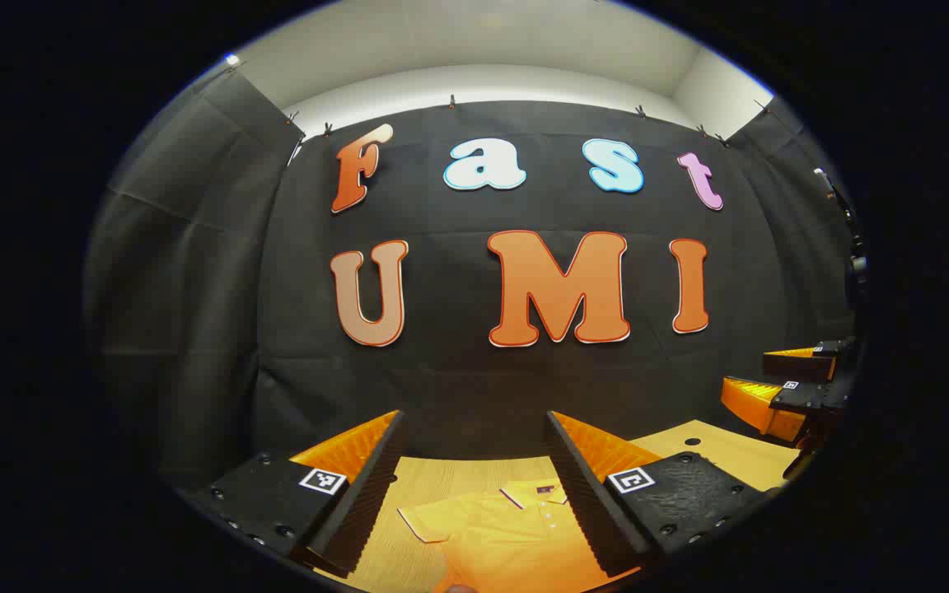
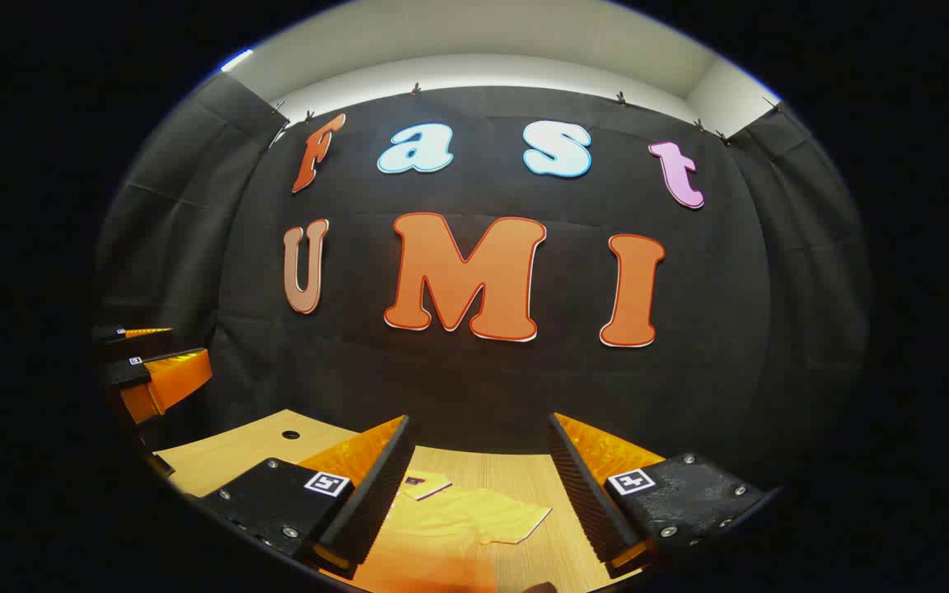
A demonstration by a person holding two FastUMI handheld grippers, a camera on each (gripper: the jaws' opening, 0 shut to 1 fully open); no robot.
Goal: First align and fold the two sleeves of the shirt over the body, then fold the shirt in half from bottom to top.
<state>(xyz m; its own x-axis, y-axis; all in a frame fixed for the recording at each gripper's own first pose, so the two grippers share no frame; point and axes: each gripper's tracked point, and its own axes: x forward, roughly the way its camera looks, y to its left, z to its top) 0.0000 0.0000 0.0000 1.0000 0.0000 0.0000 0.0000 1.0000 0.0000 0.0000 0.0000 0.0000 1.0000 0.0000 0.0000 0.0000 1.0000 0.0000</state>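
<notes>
Hovering, both spread wide: left gripper (image 1: pixel 474 486) and right gripper (image 2: pixel 479 486) | shirt (image 1: pixel 516 535) flat on tabletop (image 2: pixel 227 457), frame bottom | advice: pinch each sleeve (image 2: pixel 516 520) at its cuff.

The left gripper (image 1: pixel 474 486) is held with its jaws spread wide apart, nothing between them. The right gripper (image 2: pixel 479 486) is likewise held wide open, and both are raised and level
</notes>
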